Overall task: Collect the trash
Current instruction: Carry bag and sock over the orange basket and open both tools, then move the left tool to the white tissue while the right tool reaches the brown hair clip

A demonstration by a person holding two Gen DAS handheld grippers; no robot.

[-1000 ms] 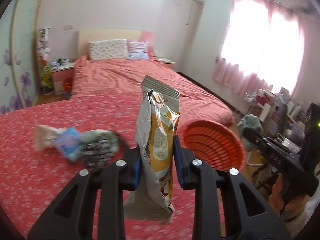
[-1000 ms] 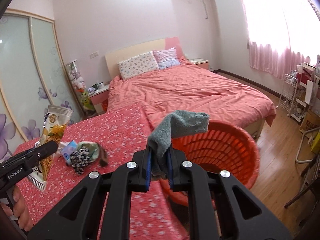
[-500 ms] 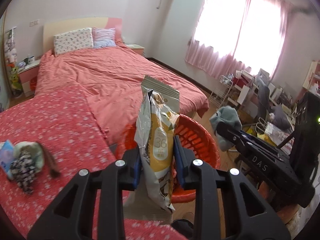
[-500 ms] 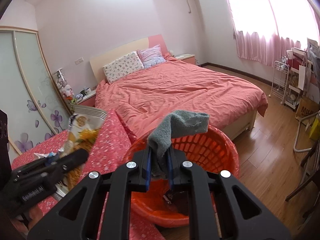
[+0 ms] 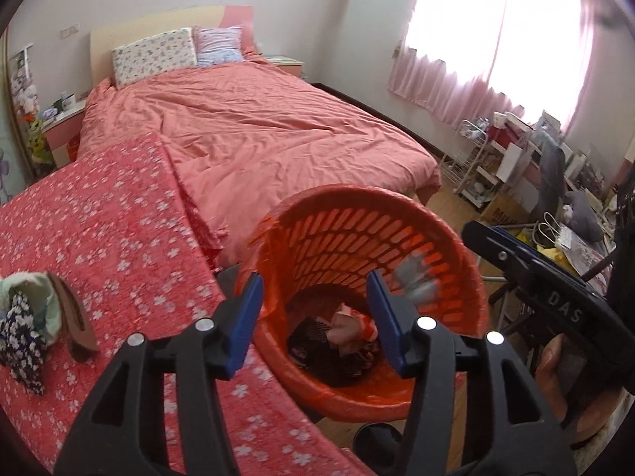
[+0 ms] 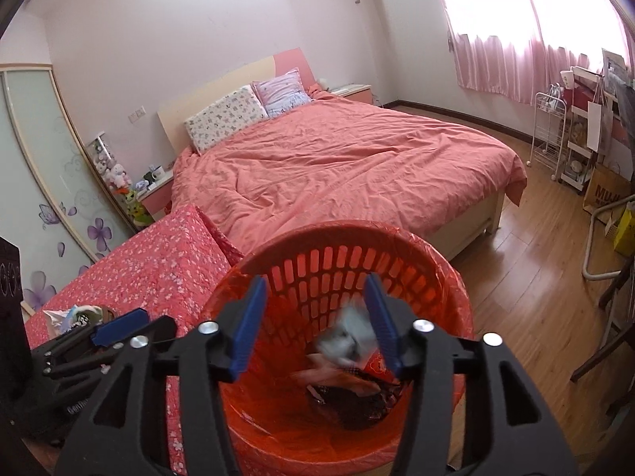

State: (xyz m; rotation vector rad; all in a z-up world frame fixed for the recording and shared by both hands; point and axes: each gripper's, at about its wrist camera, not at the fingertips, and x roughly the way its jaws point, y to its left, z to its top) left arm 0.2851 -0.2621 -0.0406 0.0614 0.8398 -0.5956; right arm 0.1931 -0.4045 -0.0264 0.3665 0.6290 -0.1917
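Note:
An orange slatted basket point(image 5: 456, 254) point(image 6: 444, 269) stands beside the red flowered table. My left gripper point(image 5: 315, 317) is open and empty over the basket's mouth. My right gripper point(image 6: 313, 319) is open and empty over it too. A blurred grey cloth point(image 6: 345, 341) point(image 5: 414, 277) is falling into the basket. Dark and pink trash point(image 5: 337, 337) lies at its bottom. The snack packet is not clearly visible. A small pile of trash point(image 5: 27, 317) point(image 6: 79, 315) remains on the table at the left.
The red flowered table point(image 5: 111, 238) borders the basket on the left. A big bed with a salmon cover point(image 6: 349, 166) lies behind. Shelves, a cart and chairs point(image 5: 516, 166) crowd the right. Wooden floor point(image 6: 535, 297) lies right of the basket.
Both grippers opened over the basket. The snack packet left my left gripper and the grey cloth left my right gripper; the cloth is dropping in. Both views tilted down toward the basket.

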